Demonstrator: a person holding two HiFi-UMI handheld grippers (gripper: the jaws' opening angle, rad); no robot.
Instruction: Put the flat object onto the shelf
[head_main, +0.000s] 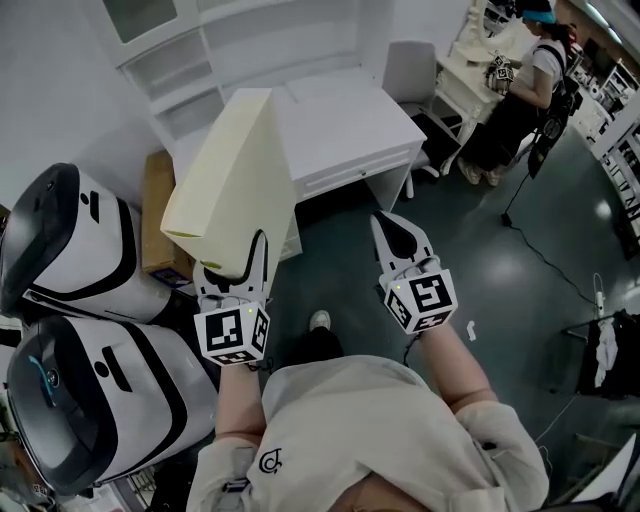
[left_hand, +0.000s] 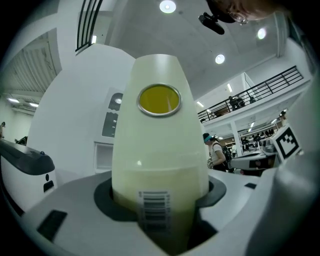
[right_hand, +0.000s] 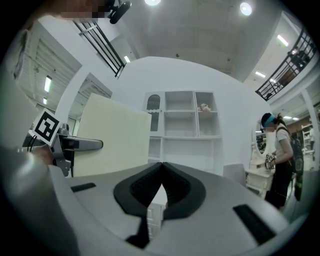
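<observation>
The left gripper (head_main: 238, 262) is clamped on the bottom edge of a cream flat box (head_main: 232, 180), held up on end in front of a white desk (head_main: 350, 120). The edge between the jaws bears a barcode (left_hand: 154, 207), and higher up is a plain yellow disc (left_hand: 159, 100). The right gripper (head_main: 385, 222) is closed and empty beside it, and the white shelf (right_hand: 182, 115) stands behind the desk.
</observation>
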